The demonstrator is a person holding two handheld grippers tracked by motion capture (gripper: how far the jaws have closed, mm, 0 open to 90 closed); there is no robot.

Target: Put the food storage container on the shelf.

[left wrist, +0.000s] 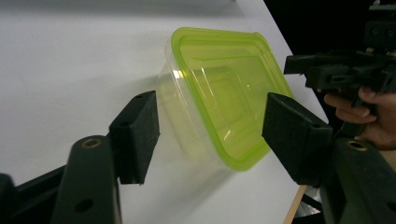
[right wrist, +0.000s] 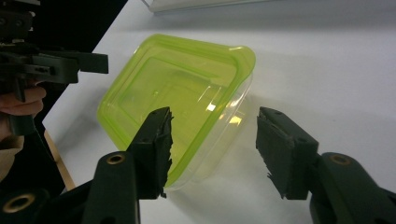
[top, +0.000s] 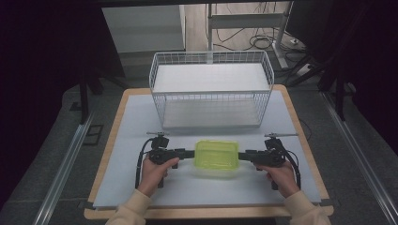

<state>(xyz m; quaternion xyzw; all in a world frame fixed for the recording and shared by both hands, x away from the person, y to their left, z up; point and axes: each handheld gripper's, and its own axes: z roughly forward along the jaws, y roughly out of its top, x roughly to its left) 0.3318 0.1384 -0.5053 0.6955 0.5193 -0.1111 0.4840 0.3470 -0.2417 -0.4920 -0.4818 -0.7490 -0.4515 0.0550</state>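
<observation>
I have the box [top: 216, 155] lying on the table [top: 141, 187] just in front of the basket [top: 211, 89], lid up, its long axis running left to right. My left gripper [top: 188, 153] sits at the box's left end and my right gripper [top: 243, 156] at its right end, both level with it and about equally near. In the gripper views each pair of jaws stands spread, with the box's end in the gap but not pinched. I judge either could close on its short end next.

Container's [top: 216, 155] contents indiscernible
</observation>
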